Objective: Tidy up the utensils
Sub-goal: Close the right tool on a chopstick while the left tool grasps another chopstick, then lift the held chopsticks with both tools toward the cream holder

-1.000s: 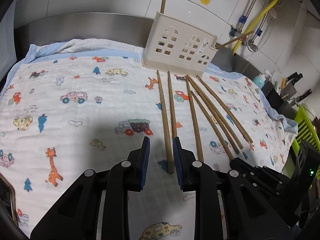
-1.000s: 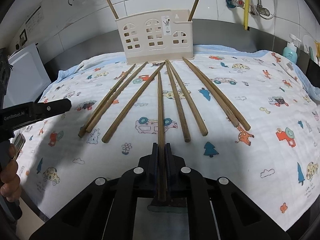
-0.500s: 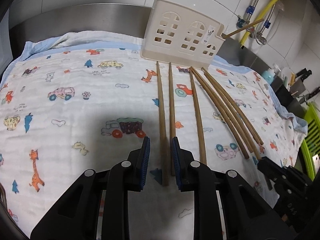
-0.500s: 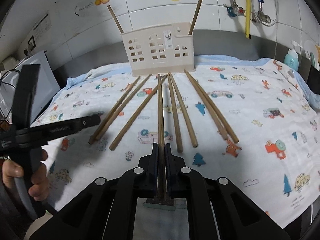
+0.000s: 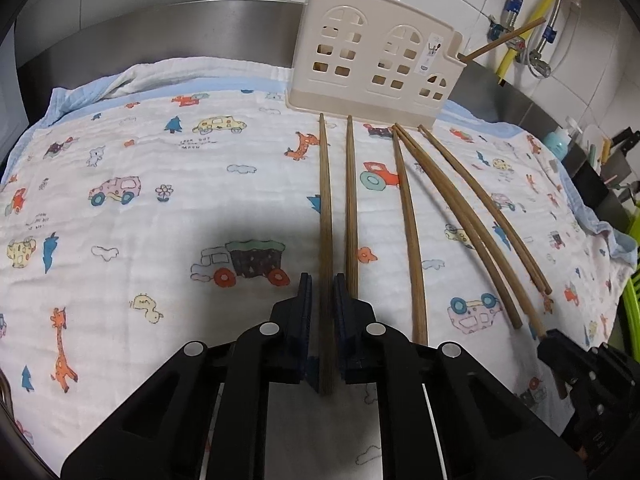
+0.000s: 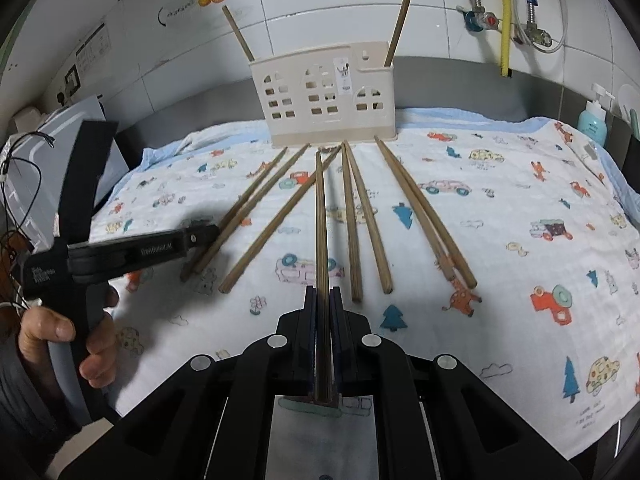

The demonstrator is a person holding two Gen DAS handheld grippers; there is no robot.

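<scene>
Several wooden chopsticks lie fanned on a cartoon-print cloth (image 5: pixel 160 220) before a cream house-shaped utensil holder (image 5: pixel 372 68), also in the right wrist view (image 6: pixel 326 96), with two chopsticks standing in it. My left gripper (image 5: pixel 320 288) is open, its jaws straddling the leftmost chopstick (image 5: pixel 325 220) with a small gap on each side. My right gripper (image 6: pixel 323 294) is shut on a chopstick (image 6: pixel 321 220) and holds it lifted, pointing at the holder. The left gripper also shows in the right wrist view (image 6: pixel 200 234).
A steel backsplash and tiled wall stand behind the holder. Water pipes and a yellow hose (image 6: pixel 505 16) hang at the right. A soap bottle (image 6: pixel 595 120) and a knife block (image 5: pixel 612 160) stand past the cloth's right edge. A green rack (image 5: pixel 632 300) is at the far right.
My left gripper moved forward and right over the leftmost chopstick and its jaws narrowed around it. My right gripper rose with its chopstick.
</scene>
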